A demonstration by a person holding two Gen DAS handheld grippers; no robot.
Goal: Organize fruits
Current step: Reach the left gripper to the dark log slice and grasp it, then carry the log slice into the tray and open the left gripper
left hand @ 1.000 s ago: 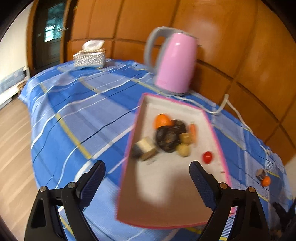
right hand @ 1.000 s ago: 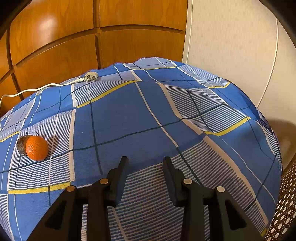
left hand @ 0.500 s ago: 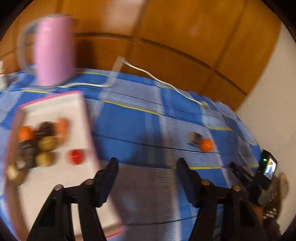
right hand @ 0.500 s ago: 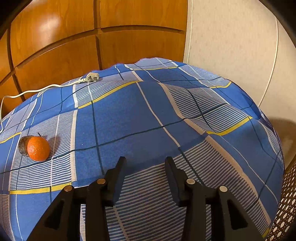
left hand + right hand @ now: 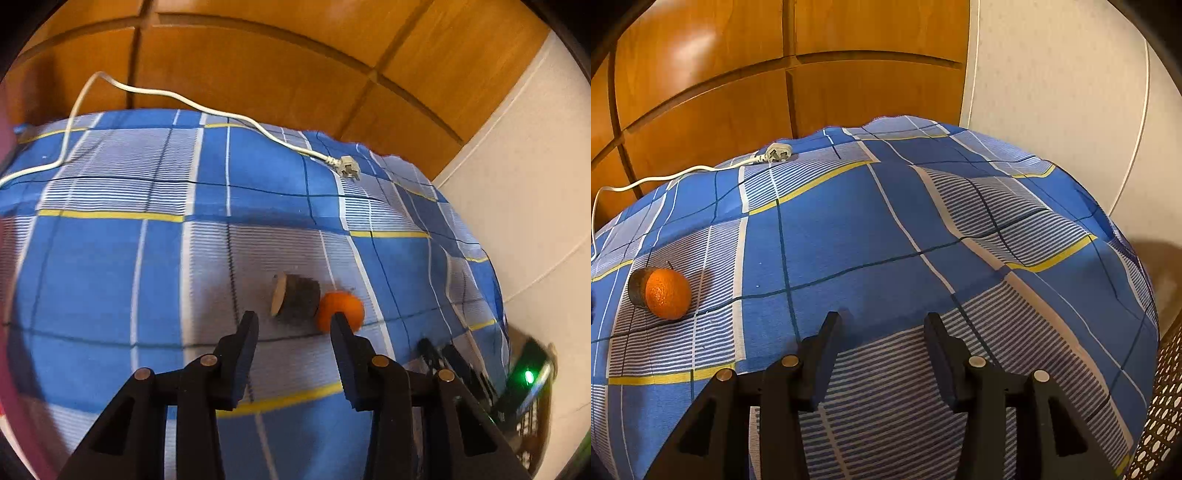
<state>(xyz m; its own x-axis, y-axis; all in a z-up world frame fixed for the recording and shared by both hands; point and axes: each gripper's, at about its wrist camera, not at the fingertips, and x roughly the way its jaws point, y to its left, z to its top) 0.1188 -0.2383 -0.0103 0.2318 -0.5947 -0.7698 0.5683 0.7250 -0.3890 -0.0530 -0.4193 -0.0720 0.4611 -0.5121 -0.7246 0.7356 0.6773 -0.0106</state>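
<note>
A: Two items seen, left wrist view: orange (image 5: 341, 309) touching dark cut piece (image 5: 295, 300) on blue plaid cloth (image 5: 110, 266), just past left gripper (image 5: 293, 324), jaws closing, nothing between. Tray gone from view.

B: Right wrist view: orange (image 5: 668, 293) far left of right gripper (image 5: 881, 325); jaws opening, empty.

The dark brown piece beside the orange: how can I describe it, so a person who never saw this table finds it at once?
Start from the blue checked tablecloth, with a white power cord along its far edge. On a pale striped square lies an orange, and the dark brown piece touches it. Unlike the round orange, it is a stubby cylinder on its side, with a pale flat cut face.
</note>
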